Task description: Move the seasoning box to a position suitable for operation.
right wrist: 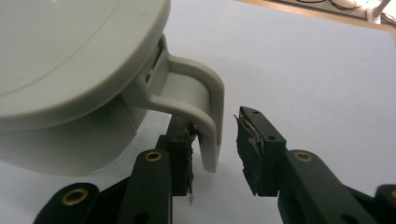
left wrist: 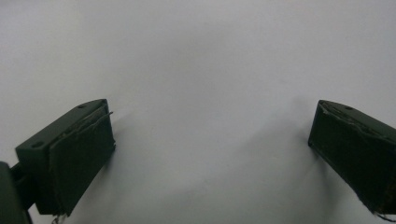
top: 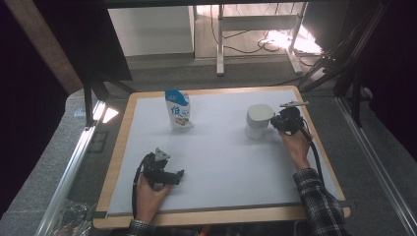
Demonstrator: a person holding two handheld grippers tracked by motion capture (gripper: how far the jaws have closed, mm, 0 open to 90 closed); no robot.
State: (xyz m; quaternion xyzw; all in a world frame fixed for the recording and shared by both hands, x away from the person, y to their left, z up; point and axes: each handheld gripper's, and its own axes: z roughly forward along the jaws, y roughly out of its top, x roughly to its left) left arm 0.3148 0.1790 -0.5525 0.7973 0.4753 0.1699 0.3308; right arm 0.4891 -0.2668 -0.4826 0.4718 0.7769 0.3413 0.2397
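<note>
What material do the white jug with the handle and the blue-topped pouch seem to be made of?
White jug: probably moulded plastic with a matte, pale grey-white finish; its handle has thick, rounded edges and seams. Pouch: likely a printed, slightly glossy flexible film; it stands upright and looks creased.

Legible text, one item: on the blue-and-white pouch (top: pixel 178 110), standing well away from your left tongs (top: pixel 180 174) toward the far side of the tabletop (top: pixel 221 157), you can read one large character, 食; the smaller print beside it is too small to read.
</note>
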